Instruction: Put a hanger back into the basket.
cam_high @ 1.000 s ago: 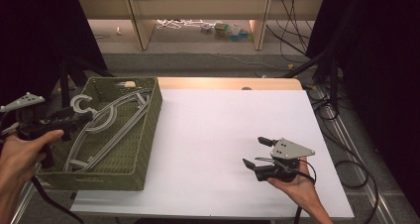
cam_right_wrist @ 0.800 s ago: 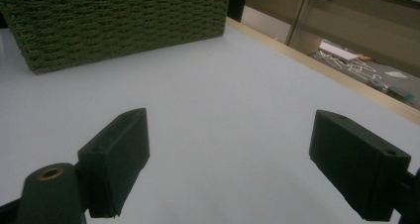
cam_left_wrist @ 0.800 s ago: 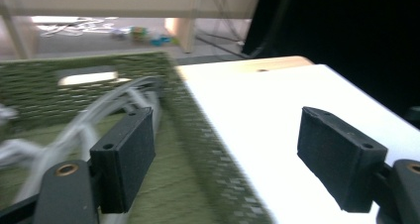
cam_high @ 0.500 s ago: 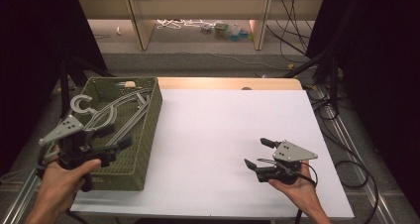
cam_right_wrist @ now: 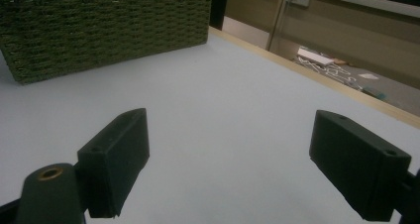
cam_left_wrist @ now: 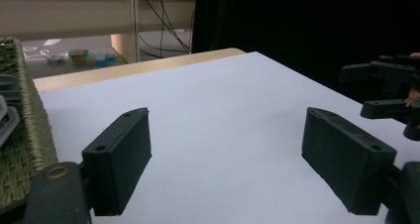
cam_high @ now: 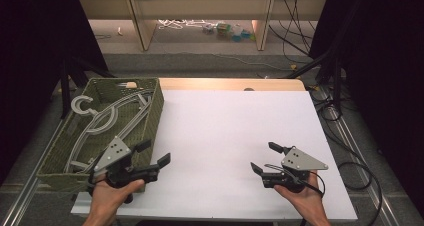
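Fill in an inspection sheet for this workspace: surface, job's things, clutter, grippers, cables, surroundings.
Surface: white tabletop with a wooden far edge, bare.
Job's things: green woven basket at the table's left side, holding grey plastic hangers.
Clutter: nothing seen on the table.
Grippers: left gripper beside the basket's near right corner, jaws open and holding nothing; right gripper low over the near right of the table, jaws open and holding nothing.
Cables: black cables on the floor at the right.
Surroundings: beige shelving beyond the table, small items on the floor.
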Demonstrator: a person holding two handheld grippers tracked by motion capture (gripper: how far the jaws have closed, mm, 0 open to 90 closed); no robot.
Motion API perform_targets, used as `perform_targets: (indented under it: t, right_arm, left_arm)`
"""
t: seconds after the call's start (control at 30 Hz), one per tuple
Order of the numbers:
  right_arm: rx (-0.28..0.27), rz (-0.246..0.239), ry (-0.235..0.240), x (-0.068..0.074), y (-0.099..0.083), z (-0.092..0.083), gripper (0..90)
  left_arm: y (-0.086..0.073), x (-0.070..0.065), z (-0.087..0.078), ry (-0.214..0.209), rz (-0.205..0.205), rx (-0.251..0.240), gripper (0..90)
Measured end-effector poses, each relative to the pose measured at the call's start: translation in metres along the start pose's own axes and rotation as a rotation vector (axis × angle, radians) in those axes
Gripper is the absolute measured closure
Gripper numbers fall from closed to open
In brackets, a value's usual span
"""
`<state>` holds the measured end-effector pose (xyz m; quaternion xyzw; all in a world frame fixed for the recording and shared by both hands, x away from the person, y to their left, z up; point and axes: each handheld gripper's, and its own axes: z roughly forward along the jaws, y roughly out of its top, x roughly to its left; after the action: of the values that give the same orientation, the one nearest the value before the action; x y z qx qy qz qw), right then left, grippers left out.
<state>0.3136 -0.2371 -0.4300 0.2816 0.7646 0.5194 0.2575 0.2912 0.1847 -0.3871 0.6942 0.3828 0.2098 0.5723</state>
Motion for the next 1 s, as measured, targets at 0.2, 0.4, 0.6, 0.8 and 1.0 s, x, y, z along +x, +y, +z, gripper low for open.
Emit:
perform_targets:
  t: [0.2,0.4,0.6,0.8,1.0]
  right_arm:
    - [0.005,0.013,-0.006,0.002,-0.006,-0.001,16.5]
    - [-0.017,-0.002,-0.025,0.007,-0.012,-0.006,16.4]
    - [-0.027,0.014,-0.03,0.014,-0.02,-0.014,16.4]
    - [-0.047,0.009,-0.028,0.015,-0.023,-0.014,16.3]
    - [-0.059,0.034,-0.04,0.015,-0.023,-0.016,16.4]
  left_arm:
    - [-0.025,-0.013,0.013,-0.035,-0.008,-0.044,18.8]
    - [-0.039,-0.017,0.019,-0.029,0.041,-0.026,17.9]
    - [-0.05,-0.018,0.018,-0.015,0.089,-0.07,17.8]
    - [-0.051,-0.015,0.018,-0.023,0.087,-0.08,17.4]
    - [-0.053,-0.011,0.016,-0.008,0.099,-0.063,17.4]
